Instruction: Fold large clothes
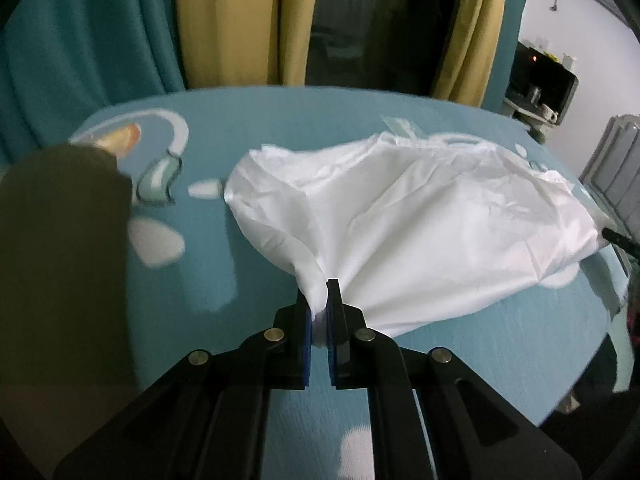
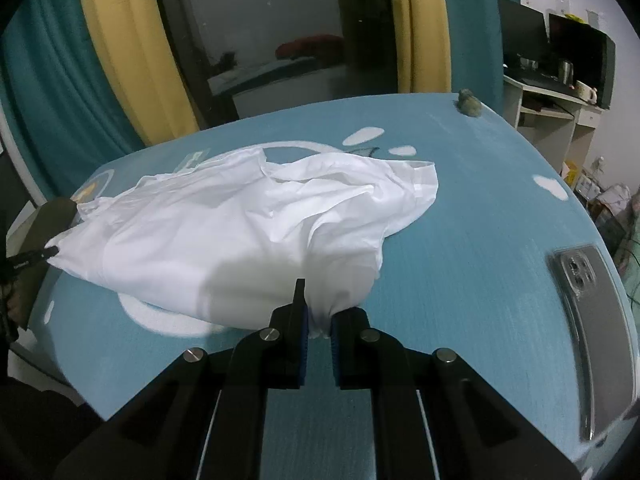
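The left gripper (image 1: 319,300) is clamped on a bunched edge of the white shirt (image 1: 420,220); cloth is pinched between its blue pads and fans out ahead of the fingertips and to their right. The right gripper (image 2: 316,304) is likewise closed on a gathered fold of the same shirt (image 2: 248,232), with a tuft of fabric squeezed between its pads and the bulk of the garment lying ahead and to the left of it.

The shirt lies crumpled on the teal cloth (image 1: 248,128) that covers the table — wrinkled, not flat, its far edge loosely turned over. From the right gripper's view, the left gripper's black tip (image 2: 34,260) shows at the shirt's far-left edge, touching the fabric there. From the left gripper's view, a black tip (image 1: 618,238) shows at the shirt's right edge.

A phone (image 2: 592,320) in a clear case lies face down to the right of the right gripper, well apart from the shirt. A small greenish object (image 2: 469,103) sits far ahead and to the right, near the table's far edge — too small to identify. A dark blurred shape (image 1: 60,260), which I cannot identify, fills the area left of the left gripper. Teal and yellow curtains (image 1: 224,20) hang beyond the table.
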`<act>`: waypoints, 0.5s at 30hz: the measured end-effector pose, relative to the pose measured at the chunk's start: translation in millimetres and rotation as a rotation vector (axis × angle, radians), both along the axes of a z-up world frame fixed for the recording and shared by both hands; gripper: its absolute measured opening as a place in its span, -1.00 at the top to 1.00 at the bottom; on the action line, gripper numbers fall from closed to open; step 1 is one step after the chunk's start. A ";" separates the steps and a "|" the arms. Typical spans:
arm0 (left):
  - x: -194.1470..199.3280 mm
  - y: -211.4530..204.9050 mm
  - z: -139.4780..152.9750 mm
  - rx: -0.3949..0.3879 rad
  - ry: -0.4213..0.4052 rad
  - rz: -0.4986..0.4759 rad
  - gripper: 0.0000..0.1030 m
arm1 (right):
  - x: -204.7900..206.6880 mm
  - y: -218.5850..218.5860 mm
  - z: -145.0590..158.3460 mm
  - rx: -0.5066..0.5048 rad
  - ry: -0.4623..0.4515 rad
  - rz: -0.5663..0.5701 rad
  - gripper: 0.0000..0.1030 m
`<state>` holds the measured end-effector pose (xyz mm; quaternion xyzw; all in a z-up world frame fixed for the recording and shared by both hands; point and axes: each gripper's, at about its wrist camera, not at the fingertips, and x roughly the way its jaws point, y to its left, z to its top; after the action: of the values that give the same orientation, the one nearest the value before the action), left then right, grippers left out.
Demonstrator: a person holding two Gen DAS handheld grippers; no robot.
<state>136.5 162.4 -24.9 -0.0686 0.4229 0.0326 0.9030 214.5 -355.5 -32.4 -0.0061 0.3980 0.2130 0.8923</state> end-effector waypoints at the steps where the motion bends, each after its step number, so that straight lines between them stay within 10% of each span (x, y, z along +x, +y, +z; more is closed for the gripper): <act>1: -3.2 -0.4 -4.0 -0.007 0.012 0.001 0.86 | -3.3 -1.7 -0.6 0.002 0.003 -0.002 0.83; 11: -20.7 -4.2 -19.6 -0.060 0.132 -0.026 0.82 | -22.0 -20.8 -26.3 0.016 0.079 -0.030 0.81; 15: -14.7 -7.4 -0.9 0.023 0.115 -0.013 0.58 | -15.8 -27.2 -22.5 0.006 0.083 -0.067 0.37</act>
<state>121.8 155.0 -25.9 -0.0535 0.4743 0.0356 0.8780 198.7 -382.6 -55.0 0.0189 0.4340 0.1841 0.8817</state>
